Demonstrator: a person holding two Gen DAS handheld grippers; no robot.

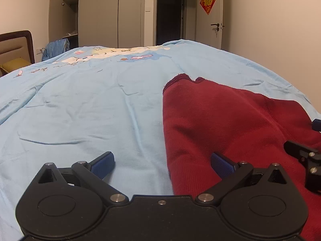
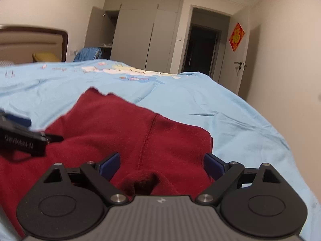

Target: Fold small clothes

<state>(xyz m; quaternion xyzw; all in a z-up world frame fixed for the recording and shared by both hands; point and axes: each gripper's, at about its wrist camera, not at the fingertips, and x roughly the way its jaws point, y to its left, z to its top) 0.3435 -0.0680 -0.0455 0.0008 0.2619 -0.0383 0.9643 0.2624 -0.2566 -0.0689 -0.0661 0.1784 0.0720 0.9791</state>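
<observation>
Tongs are both gaping wide: your left gripper [image 1: 162, 163] is straddling the red garment's [image 1: 220, 124] near edge, your right gripper [image 2: 162, 165] is hovering over its bunched hem, neither gripping. It is lying partly folded on the blue bedsheet [image 1: 80, 104]; more folds look due.

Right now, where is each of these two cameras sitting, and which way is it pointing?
Left wrist: on the left gripper, low over the light blue bedspread, facing the wardrobe; open fingers straddle the dark red garment's edge.
Right wrist: on the right gripper, open above the garment, facing likewise.
Shared: garment, bedspread, wardrobe, red door decoration; each glimpses the other gripper.
</observation>
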